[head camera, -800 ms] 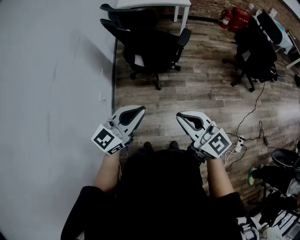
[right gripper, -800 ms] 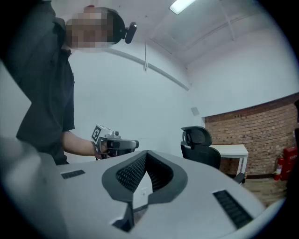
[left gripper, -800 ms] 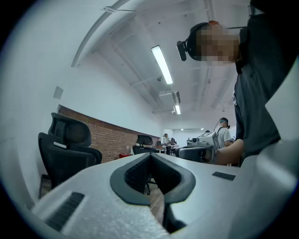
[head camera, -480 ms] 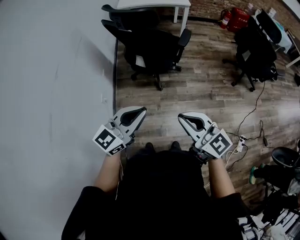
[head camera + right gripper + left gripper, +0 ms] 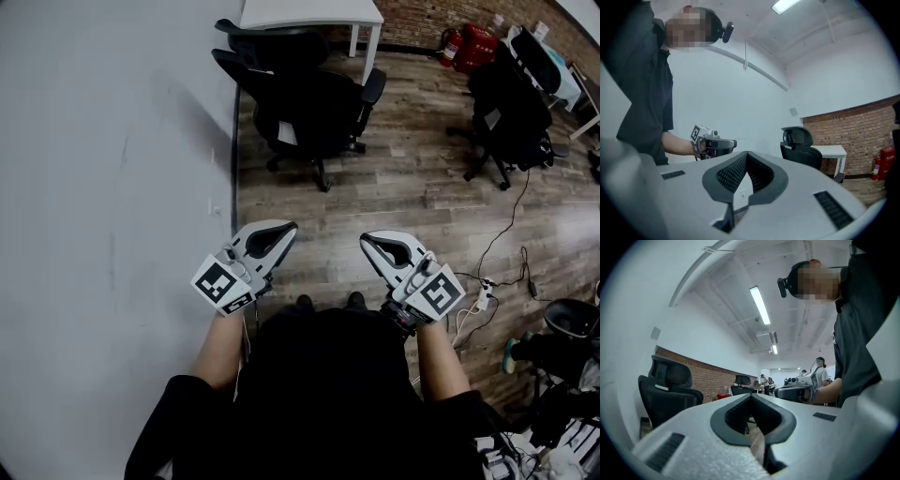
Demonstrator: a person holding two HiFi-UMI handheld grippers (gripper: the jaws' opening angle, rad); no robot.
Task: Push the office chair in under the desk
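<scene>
The black office chair [image 5: 309, 103] stands on the wood floor some way ahead, its back towards me, pulled out from the white desk [image 5: 309, 13] at the far wall. The left gripper view shows the chair [image 5: 670, 394] at the left; the right gripper view shows the chair [image 5: 801, 147] beside the desk [image 5: 832, 151]. My left gripper [image 5: 284, 229] and right gripper [image 5: 371, 241] are held side by side in front of my body, pointing level at the chair and well short of it. Both are shut with nothing between the jaws.
A white wall [image 5: 112, 187] runs along the left, close to the chair. A second black chair [image 5: 511, 103] stands at the right, red fire extinguishers [image 5: 469, 42] behind it. Cables [image 5: 497, 234] and a power strip [image 5: 480, 292] lie on the floor at the right.
The chair and desk have slid slightly down and right in the head view. Both grippers keep the same side-by-side pose and stay shut.
</scene>
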